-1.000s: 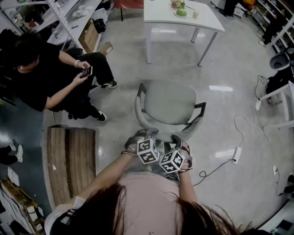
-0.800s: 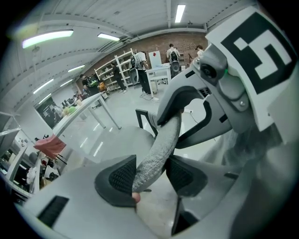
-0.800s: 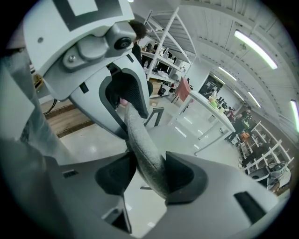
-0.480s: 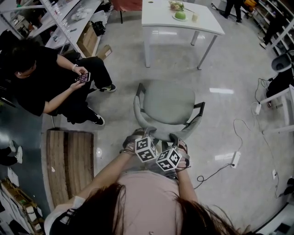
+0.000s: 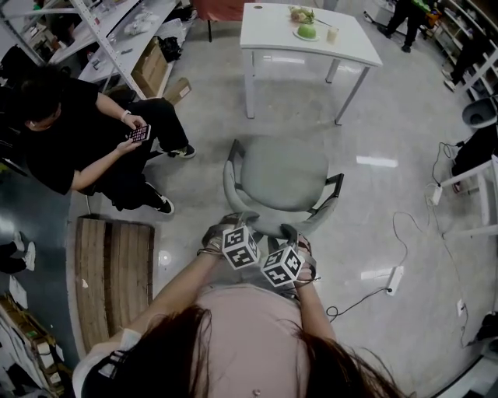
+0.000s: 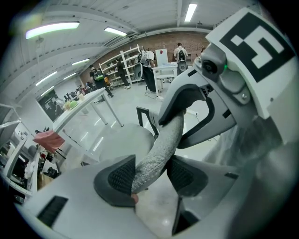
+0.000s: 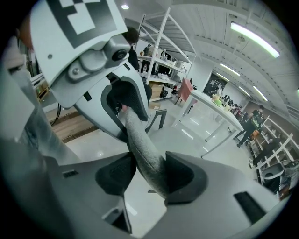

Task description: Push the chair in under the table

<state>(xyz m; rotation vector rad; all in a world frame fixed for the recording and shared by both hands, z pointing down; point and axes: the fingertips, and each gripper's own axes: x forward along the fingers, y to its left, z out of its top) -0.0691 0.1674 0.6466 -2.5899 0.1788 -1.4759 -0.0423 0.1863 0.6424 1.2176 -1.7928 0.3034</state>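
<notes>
Your left gripper [image 6: 150, 175] and right gripper [image 7: 145, 175] clamp the chair backrest [image 6: 166, 135] as a push handle toward the table [image 5: 272, 31] — left jaws have just been opening.

On my left a seated person [image 5: 74, 140] in black clothes bends over a phone [image 5: 138, 134] held in both hands, one foot stretched out across the glossy grey floor [image 5: 405, 202]. Just below that person, a wooden pallet [image 5: 113, 272] lies flat on the floor. Further up on the left, an open cardboard box [image 5: 150, 68] stands beside a white shelving rack [image 5: 101, 31]. Ahead of me I can see a plate with something green on it [image 5: 308, 31], with a small cup [image 5: 332, 33] just beside it. On my right a white power strip [image 5: 395, 280] lies on the floor, and a dark cable [image 5: 354, 305] trails from it towards me. Two people [image 5: 408, 19] stand at the far top right.
</notes>
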